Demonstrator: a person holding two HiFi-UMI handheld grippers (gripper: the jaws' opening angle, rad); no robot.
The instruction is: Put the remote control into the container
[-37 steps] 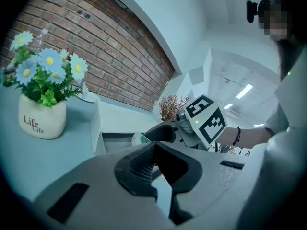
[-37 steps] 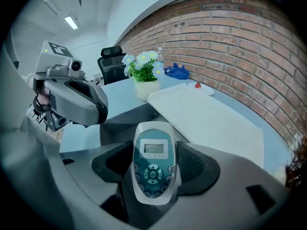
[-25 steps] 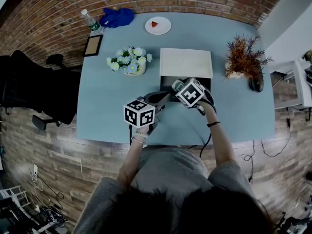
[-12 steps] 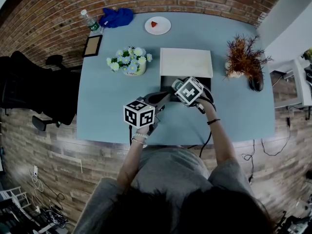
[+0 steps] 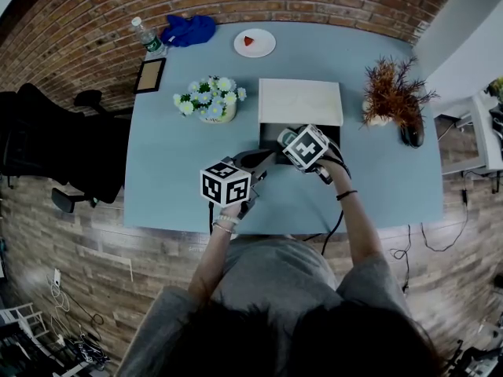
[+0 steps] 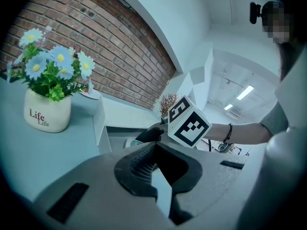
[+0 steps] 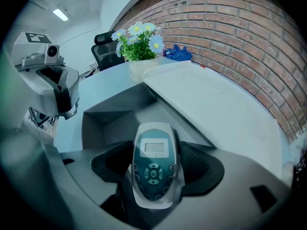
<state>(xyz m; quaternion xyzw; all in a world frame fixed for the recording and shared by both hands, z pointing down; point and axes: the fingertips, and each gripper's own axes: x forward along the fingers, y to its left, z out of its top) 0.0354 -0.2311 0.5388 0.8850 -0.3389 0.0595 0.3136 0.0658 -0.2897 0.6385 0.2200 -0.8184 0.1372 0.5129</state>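
Note:
The remote control (image 7: 153, 169), white-edged with a teal face and a small screen, is clamped between my right gripper's (image 7: 153, 162) pads, screen end pointing away. It hangs over the near edge of the open dark container (image 7: 112, 116), whose white lid (image 7: 206, 104) lies flat behind it. In the head view the right gripper (image 5: 288, 139) is at the container's (image 5: 269, 134) front, the lid (image 5: 300, 100) beyond. My left gripper (image 5: 262, 158) hovers just left of the container, jaws together with nothing in them; the left gripper view shows the right gripper's marker cube (image 6: 188, 121) ahead.
A white pot of daisies (image 5: 209, 100) stands left of the lid. A dried plant (image 5: 393, 93) is at the right. At the table's back are a plate (image 5: 255, 42), a blue cloth (image 5: 189, 28), a bottle (image 5: 146, 34) and a picture frame (image 5: 149, 73).
My right gripper with the remote has edged slightly left and away from me, over the container. The left gripper has stayed put.

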